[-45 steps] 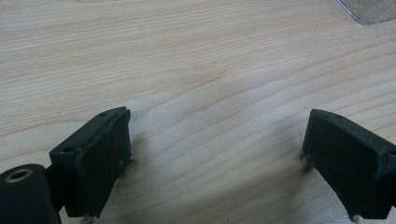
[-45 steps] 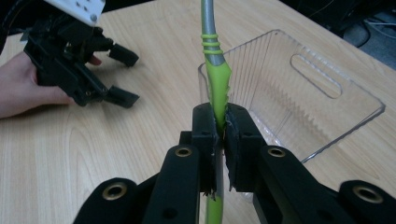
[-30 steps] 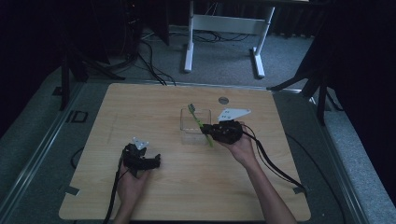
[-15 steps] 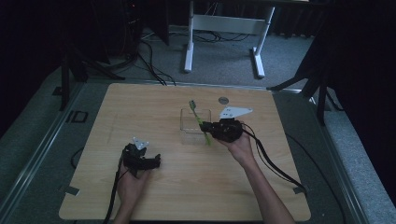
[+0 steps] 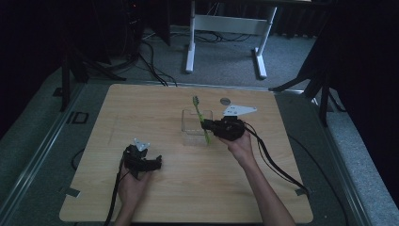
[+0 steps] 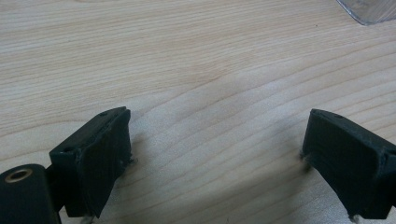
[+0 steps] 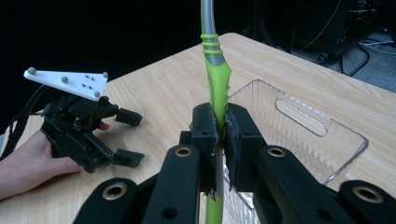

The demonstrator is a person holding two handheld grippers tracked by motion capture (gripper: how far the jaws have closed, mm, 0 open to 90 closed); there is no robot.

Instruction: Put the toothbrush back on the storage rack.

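High view: left gripper rests low on the wooden table, jaws wide apart, nothing between them. Right gripper clamps a green toothbrush, held slanted over the clear plastic tray mid-table.

Toothbrush ends cut off

In the right gripper view the green toothbrush runs past the top and bottom edges; the clear bin is cropped at the left gripper view's corner.
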